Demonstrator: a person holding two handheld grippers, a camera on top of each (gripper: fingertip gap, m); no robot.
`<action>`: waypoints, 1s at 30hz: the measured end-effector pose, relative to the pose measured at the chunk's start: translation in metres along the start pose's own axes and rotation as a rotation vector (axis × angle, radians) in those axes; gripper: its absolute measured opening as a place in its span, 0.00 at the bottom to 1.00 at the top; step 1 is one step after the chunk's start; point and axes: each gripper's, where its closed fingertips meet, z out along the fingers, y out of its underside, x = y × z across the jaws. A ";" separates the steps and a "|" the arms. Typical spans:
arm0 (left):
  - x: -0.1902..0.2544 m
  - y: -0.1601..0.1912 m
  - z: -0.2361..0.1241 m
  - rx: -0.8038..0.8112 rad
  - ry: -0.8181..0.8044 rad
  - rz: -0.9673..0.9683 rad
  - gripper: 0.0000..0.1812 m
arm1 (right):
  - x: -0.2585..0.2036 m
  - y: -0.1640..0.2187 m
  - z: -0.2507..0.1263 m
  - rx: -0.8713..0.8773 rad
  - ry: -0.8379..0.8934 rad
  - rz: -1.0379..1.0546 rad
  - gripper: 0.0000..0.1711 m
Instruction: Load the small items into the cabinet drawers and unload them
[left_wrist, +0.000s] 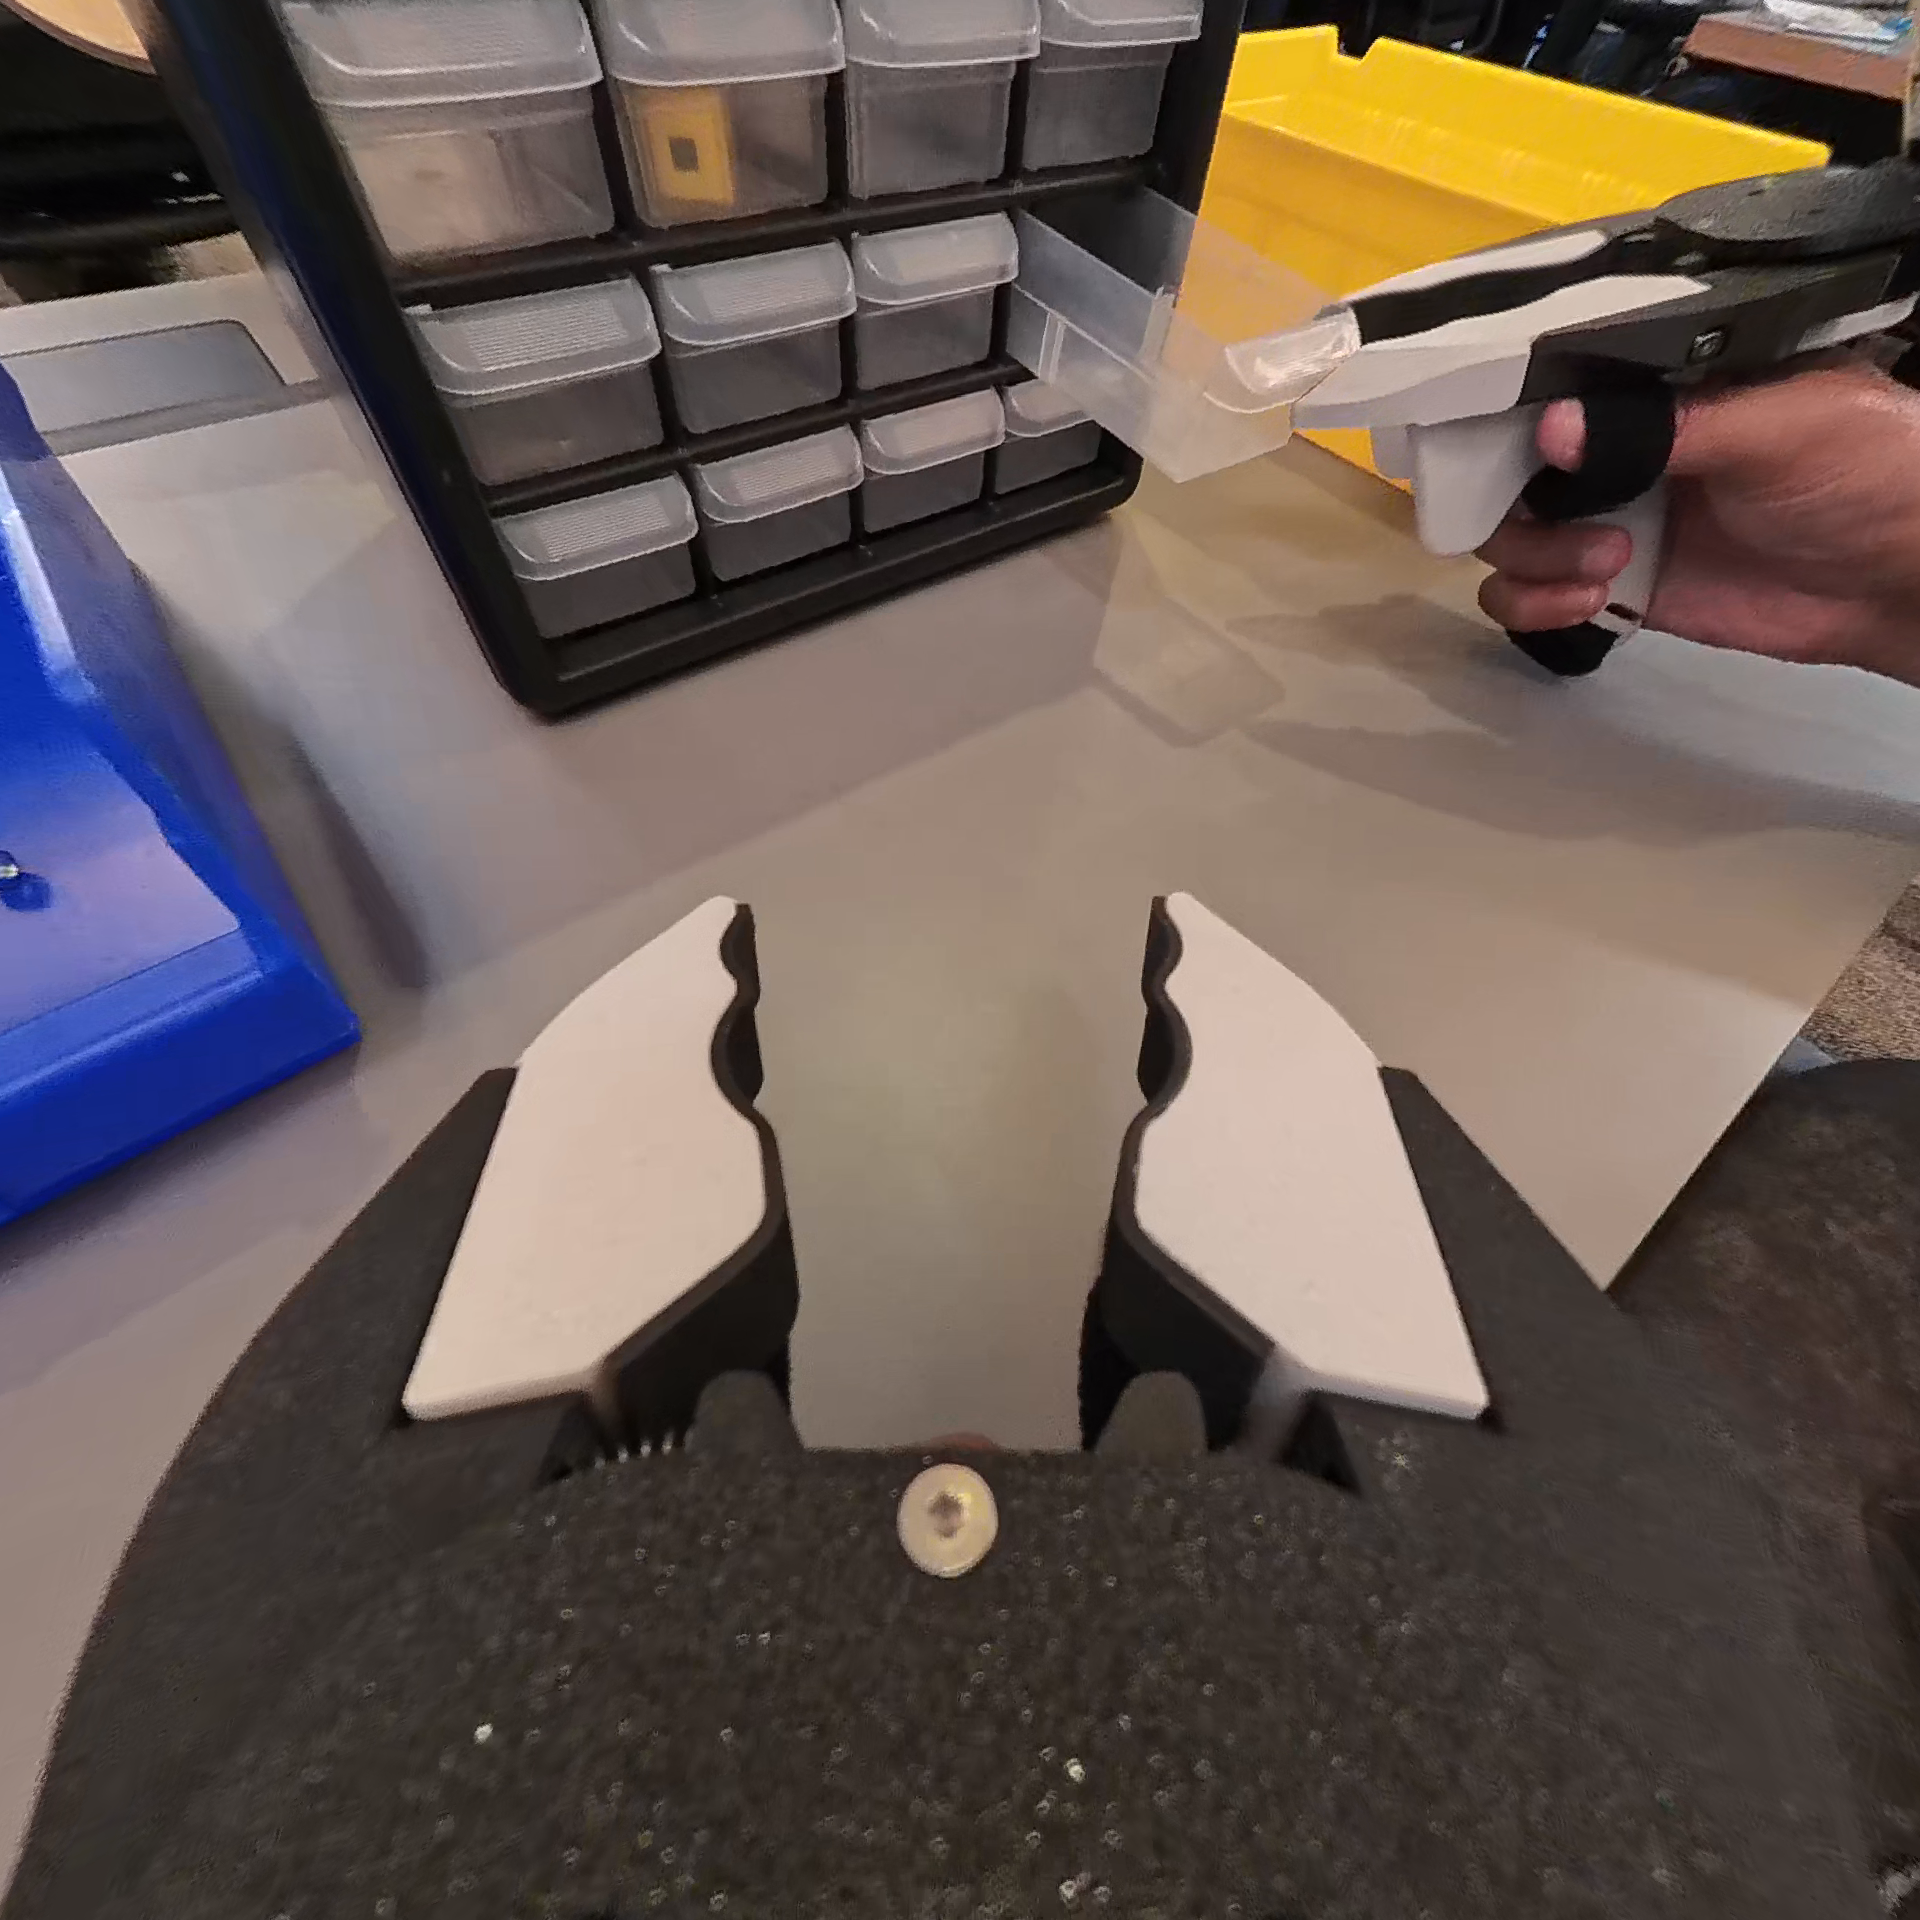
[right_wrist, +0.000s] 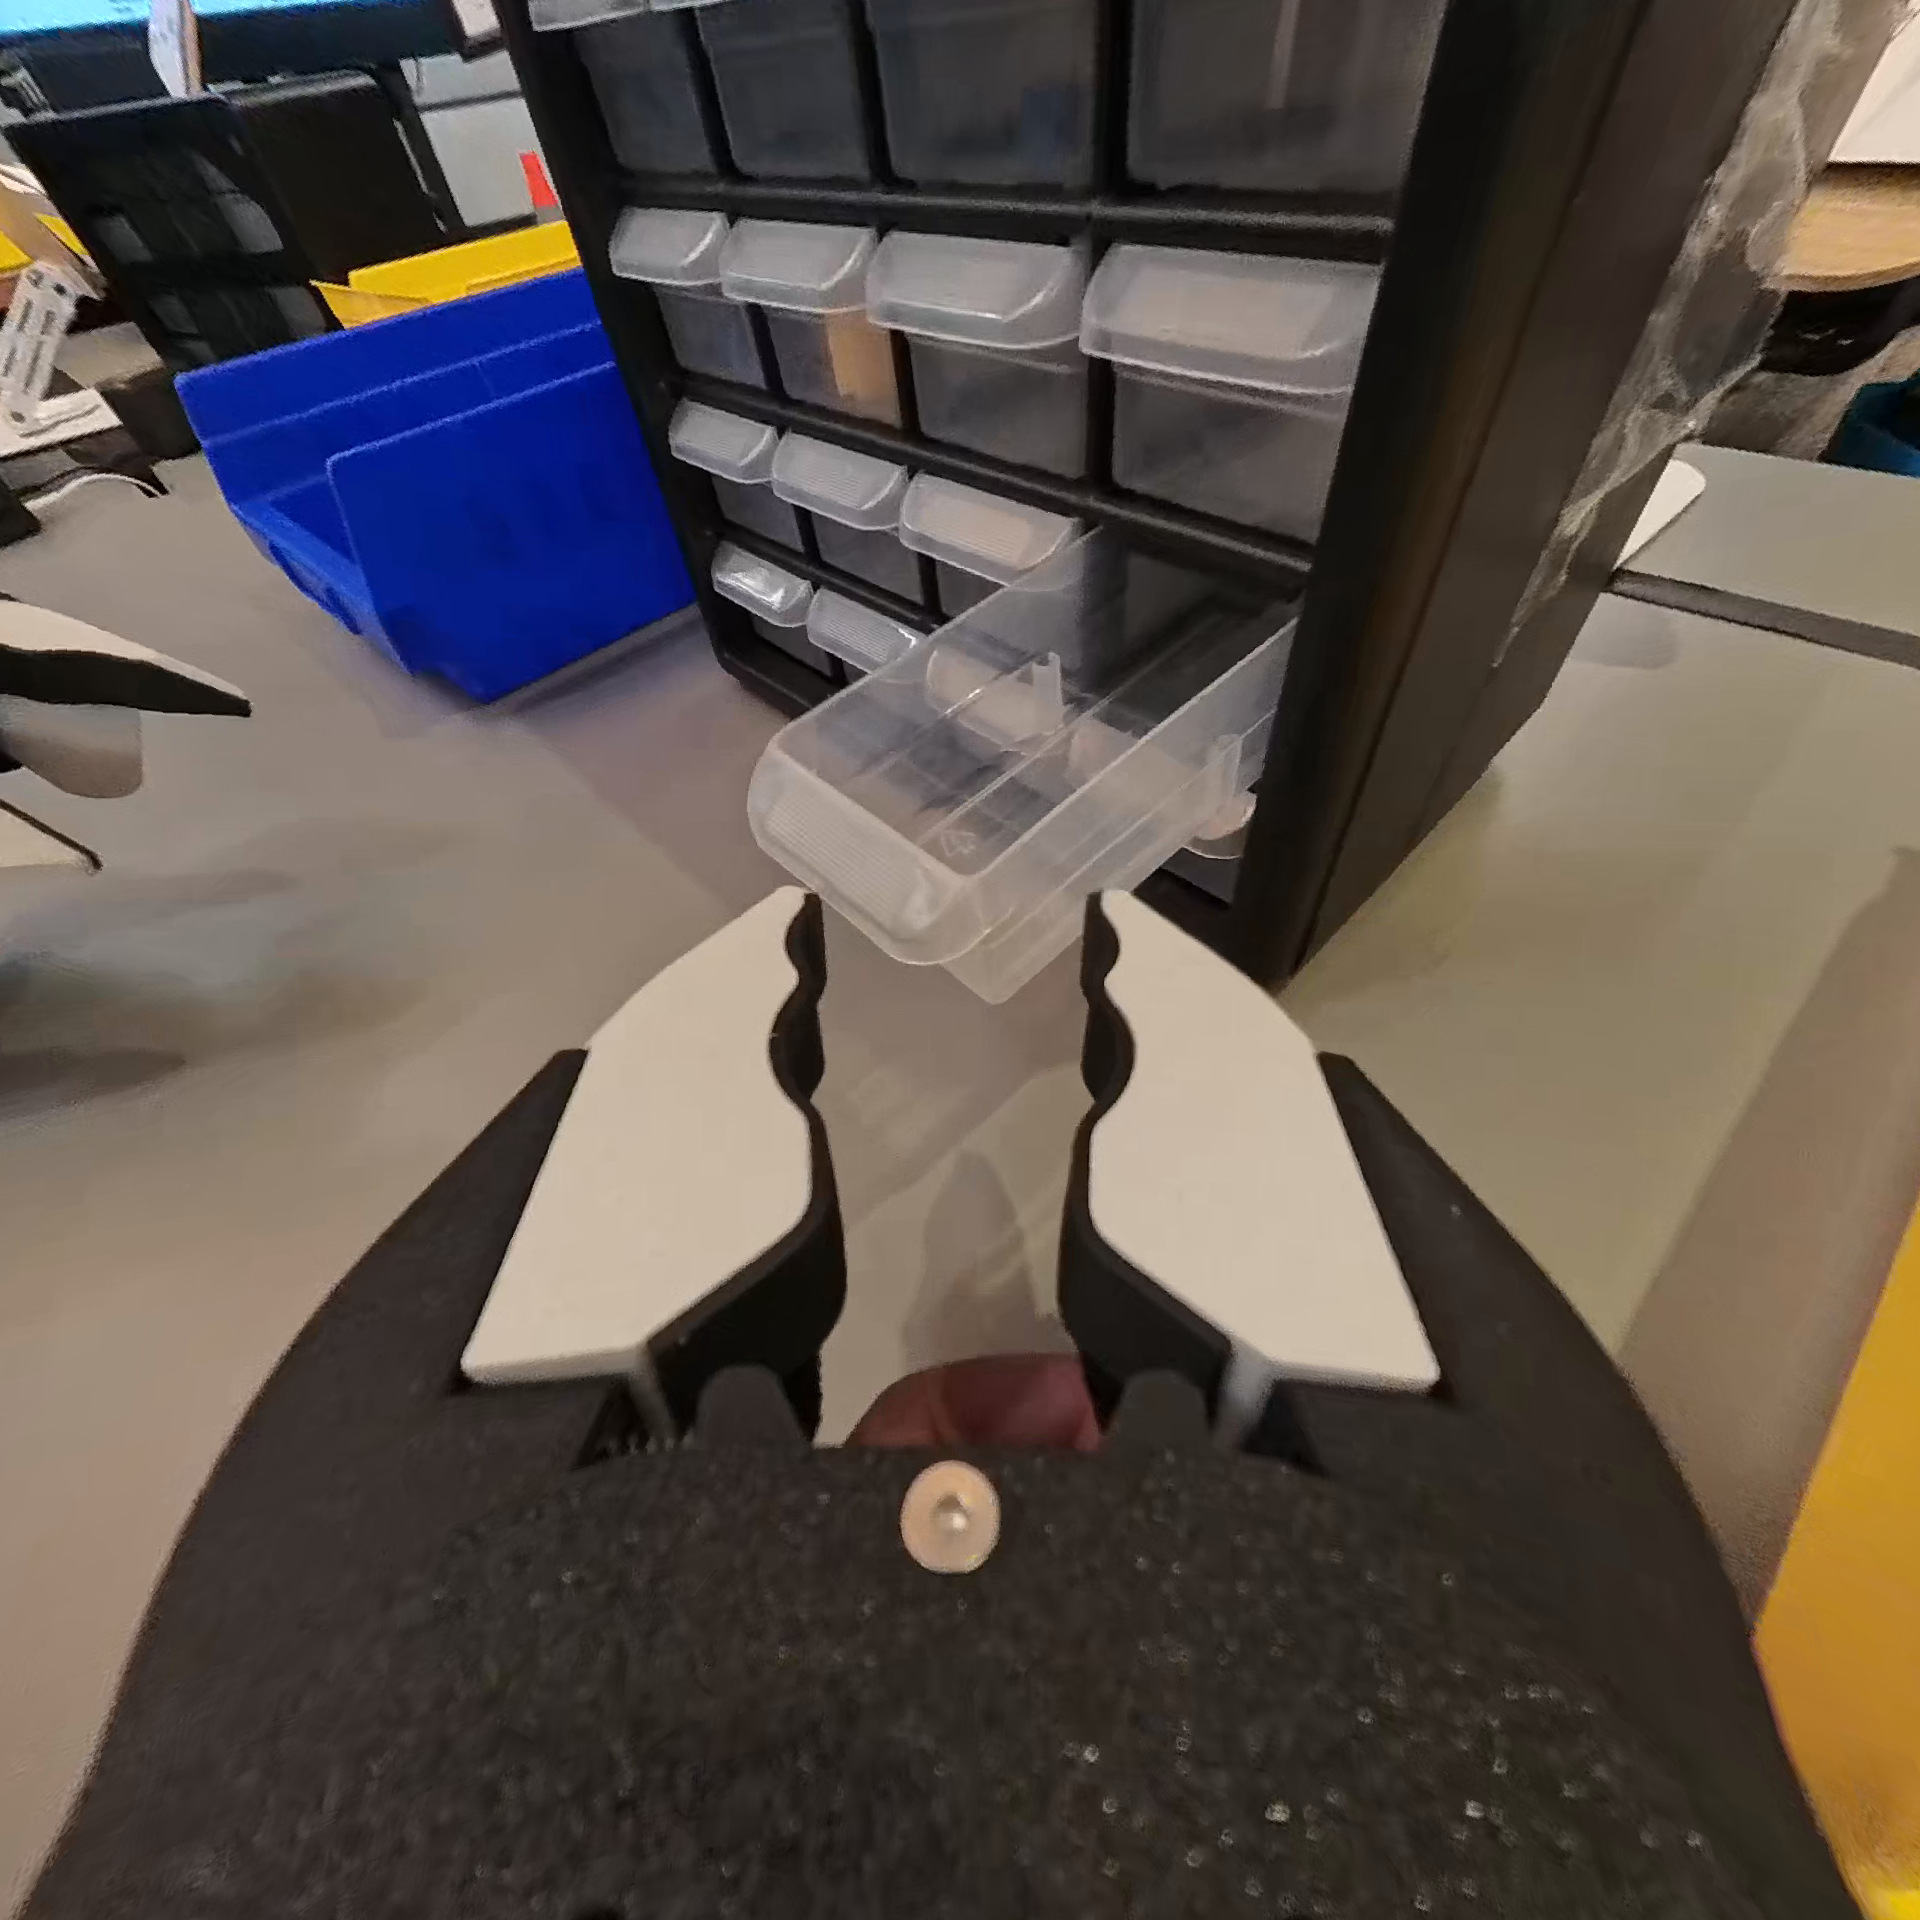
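The cabinet drawer (right_wrist: 997, 790), a clear one in the right-hand column of the black cabinet (left_wrist: 343, 312), is sticking most of the way out of its slot, over the tabletop (left_wrist: 1039, 779). The cabinet is standing toward the far edge. I am holding the right gripper (right_wrist: 951, 914) at the drawer's front lip with its fingers spread. The lip is sitting just at the tips, and I cannot tell whether either pad is touching it. I am keeping the left gripper (left_wrist: 951, 914) low over the near middle of the tabletop, fingers spread and carrying nothing.

I am judging this as the drawer-opening step, with the drawer out far enough to reach into. I cannot make out through the clear plastic whether anything is lying in it.

The blue bin (left_wrist: 156, 935) is sitting at the left edge with something small in it, and the yellow bin (left_wrist: 1455, 156) is sitting toward the far right corner, behind the drawer.

Next, I am expecting to need the left gripper over the blue bin to pinch a small item. The right should be steadying the drawer front so it neither slides shut nor tips out of its slot.
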 end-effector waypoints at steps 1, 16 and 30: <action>-0.001 0.000 0.000 0.001 -0.004 0.004 0.39 | -0.001 0.000 0.000 0.002 -0.014 0.009 0.26; 0.000 0.001 0.001 -0.005 0.006 -0.004 0.39 | 0.005 -0.009 0.013 0.038 -0.047 0.119 0.46; -0.007 -0.002 -0.003 -0.001 -0.004 -0.037 0.38 | 0.000 -0.007 0.017 0.045 -0.086 0.129 0.44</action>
